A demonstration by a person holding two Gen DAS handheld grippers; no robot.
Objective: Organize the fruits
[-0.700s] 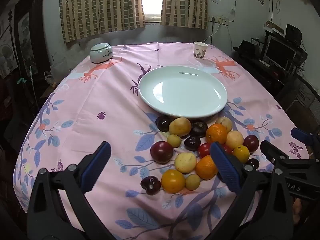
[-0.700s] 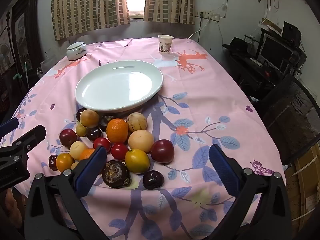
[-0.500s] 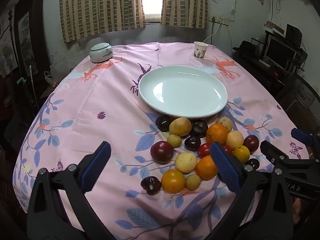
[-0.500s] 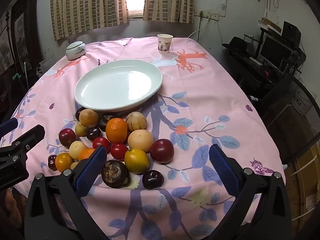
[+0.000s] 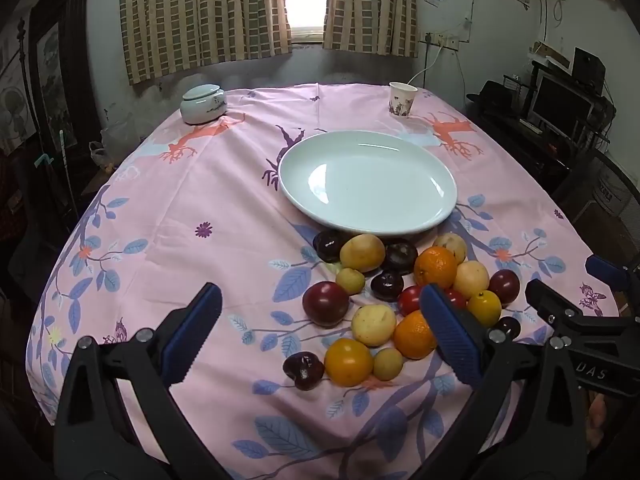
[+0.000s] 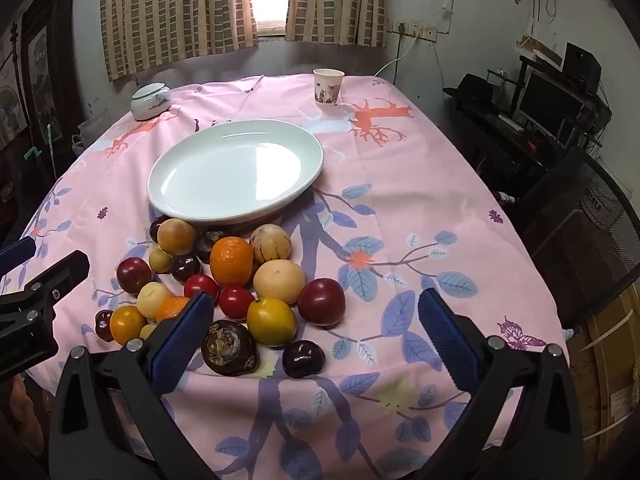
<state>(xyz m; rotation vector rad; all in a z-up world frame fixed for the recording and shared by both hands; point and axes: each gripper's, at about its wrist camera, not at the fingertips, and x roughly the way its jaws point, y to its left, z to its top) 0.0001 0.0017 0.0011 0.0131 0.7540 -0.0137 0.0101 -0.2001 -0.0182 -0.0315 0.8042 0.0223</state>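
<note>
A pile of fruit [image 5: 400,292] lies on the pink tablecloth just in front of an empty white oval plate [image 5: 368,184]. It holds oranges, dark plums, small red fruits, yellow ones and a brown mangosteen [image 6: 230,346]. My left gripper [image 5: 318,296] hovers open above the pile's left part, nothing between its fingers. My right gripper [image 6: 316,300] hovers open over the pile's right part, near a red plum [image 6: 321,302] and the plate [image 6: 236,168] beyond. Each view shows the other gripper at its side edge [image 5: 576,288] [image 6: 40,258].
A lidded ceramic jar [image 5: 202,104] stands at the table's far left, a paper cup [image 5: 402,100] at the far right. The tablecloth drops off the near edge just below the fruit. A mesh chair [image 6: 580,220] and a desk with a monitor [image 6: 548,104] stand to the right.
</note>
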